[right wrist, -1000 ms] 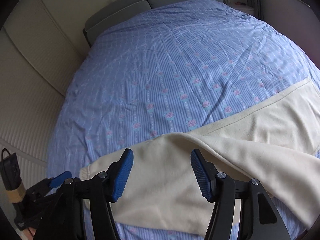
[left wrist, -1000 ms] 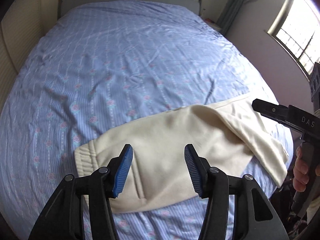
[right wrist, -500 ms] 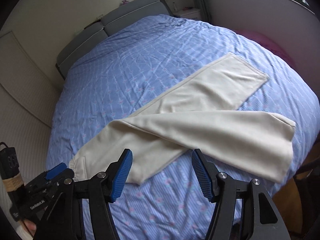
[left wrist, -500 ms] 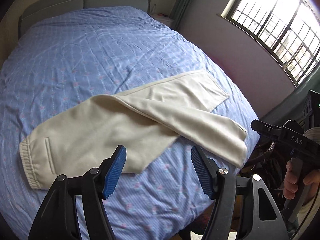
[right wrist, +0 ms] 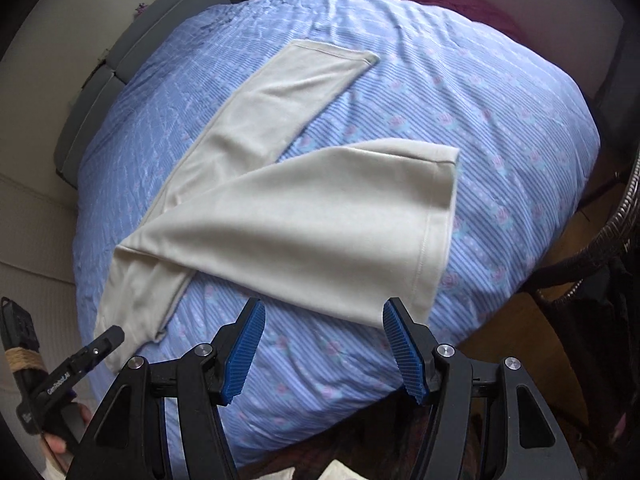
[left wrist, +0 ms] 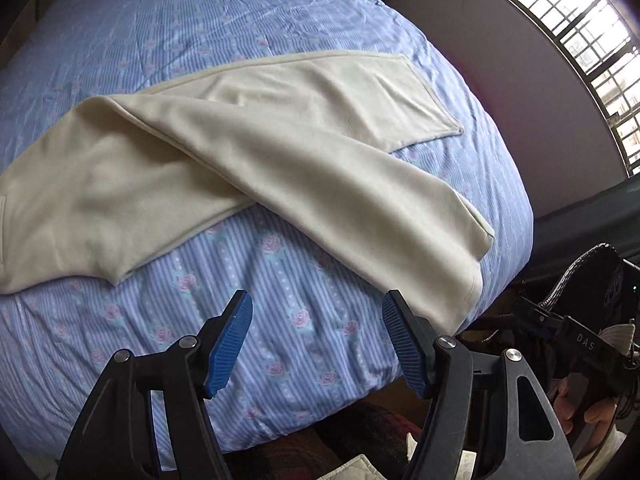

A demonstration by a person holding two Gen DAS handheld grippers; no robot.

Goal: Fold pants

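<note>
Cream pants (left wrist: 248, 152) lie flat on the blue floral bed cover (left wrist: 280, 344), the two legs spread in a V, one leg lying over the other near the crotch. They also show in the right wrist view (right wrist: 304, 224). My left gripper (left wrist: 316, 340) is open and empty, above the cover just in front of the near leg's hem (left wrist: 476, 248). My right gripper (right wrist: 324, 346) is open and empty, just short of the near leg's hem edge (right wrist: 428, 240). The waistband end lies at the far left.
The bed's near edge drops to the floor right under both grippers. A grey headboard (right wrist: 132, 60) stands at the far end. A barred window (left wrist: 580, 40) and wall are on the right. A wicker chair (right wrist: 624, 216) stands at the right.
Both grippers have swung right along the bed, from over the waist end to the leg hems. The pants have not moved.
</note>
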